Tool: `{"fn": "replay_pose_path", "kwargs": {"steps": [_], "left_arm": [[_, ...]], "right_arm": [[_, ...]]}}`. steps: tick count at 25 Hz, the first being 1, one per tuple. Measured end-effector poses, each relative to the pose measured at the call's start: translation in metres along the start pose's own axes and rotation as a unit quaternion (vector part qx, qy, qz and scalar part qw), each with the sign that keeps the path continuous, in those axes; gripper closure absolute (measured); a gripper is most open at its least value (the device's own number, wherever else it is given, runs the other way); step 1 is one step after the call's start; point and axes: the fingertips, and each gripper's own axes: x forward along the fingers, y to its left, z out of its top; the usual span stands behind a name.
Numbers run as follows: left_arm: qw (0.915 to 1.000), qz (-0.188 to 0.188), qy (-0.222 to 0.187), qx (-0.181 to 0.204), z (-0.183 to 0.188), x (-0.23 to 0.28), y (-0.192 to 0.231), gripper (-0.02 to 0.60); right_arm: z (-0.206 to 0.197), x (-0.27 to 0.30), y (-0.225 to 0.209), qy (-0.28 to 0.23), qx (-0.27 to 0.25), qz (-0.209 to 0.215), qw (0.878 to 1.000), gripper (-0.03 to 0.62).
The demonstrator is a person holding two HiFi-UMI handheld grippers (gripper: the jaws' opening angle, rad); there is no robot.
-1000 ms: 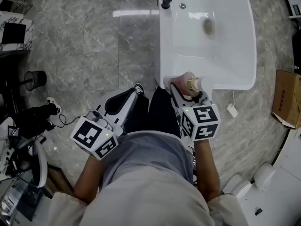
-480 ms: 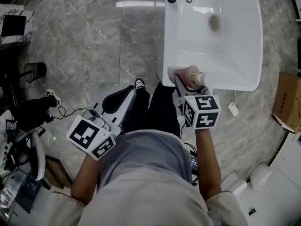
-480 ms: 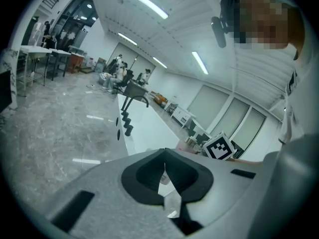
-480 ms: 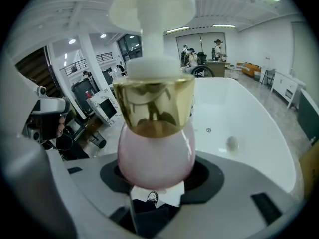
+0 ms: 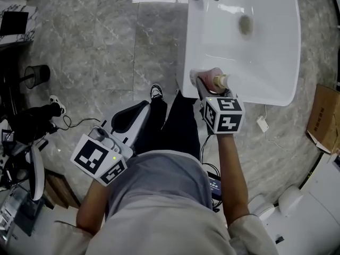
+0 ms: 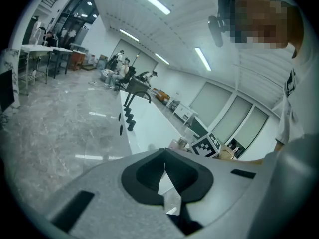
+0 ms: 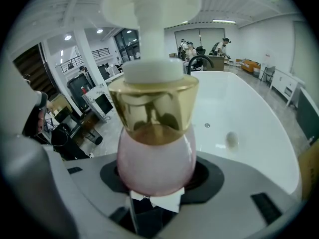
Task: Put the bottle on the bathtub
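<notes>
Bottle [image 7: 155, 153], pink with a gold collar and white pump, is pinched upright in the right gripper's [image 5: 211, 85] jaws at the bathtub's [image 5: 276, 47] near rim, while the left gripper [image 6: 165, 178], well apart, has its jaws pressed together on nothing.

Gloss, polish and matt plastic around a pink pump bottle
The bathtub [image 5: 268, 62] is smooth, glossy white and throws back the ceiling lights; the floor [image 5: 101, 41] is polished grey marble-veined tile with a bright strip of glare. The bottle [image 7: 155, 156] has a translucent, glossy pink body, a mirror-bright gold collar [image 7: 153, 108] and a matt white plastic pump [image 7: 149, 14]. The right gripper [image 7: 155, 178] has a matt grey plastic shell and black rubbery pads [image 7: 208, 180]. The shirt [image 5: 159, 195] is soft grey cloth and the box [image 5: 323, 110] is dull brown cardboard
</notes>
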Motion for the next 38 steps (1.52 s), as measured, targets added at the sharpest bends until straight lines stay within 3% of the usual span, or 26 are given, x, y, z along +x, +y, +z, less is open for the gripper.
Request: {"fn": "replay_pose_path", "kwargs": {"steps": [16, 38], "left_arm": [[0.9996, 0.016, 0.022, -0.011, -0.022, 0.005, 0.013, 0.572], [0.9993, 0.022, 0.028, -0.015, -0.029, -0.003, 0.018, 0.572]], "right_arm": [[0.001, 0.061, -0.019, 0.004, -0.001, -0.004, 1.000, 0.375], [0.002, 0.092, -0.027, -0.017, -0.008, -0.036, 0.999, 0.375]]}}
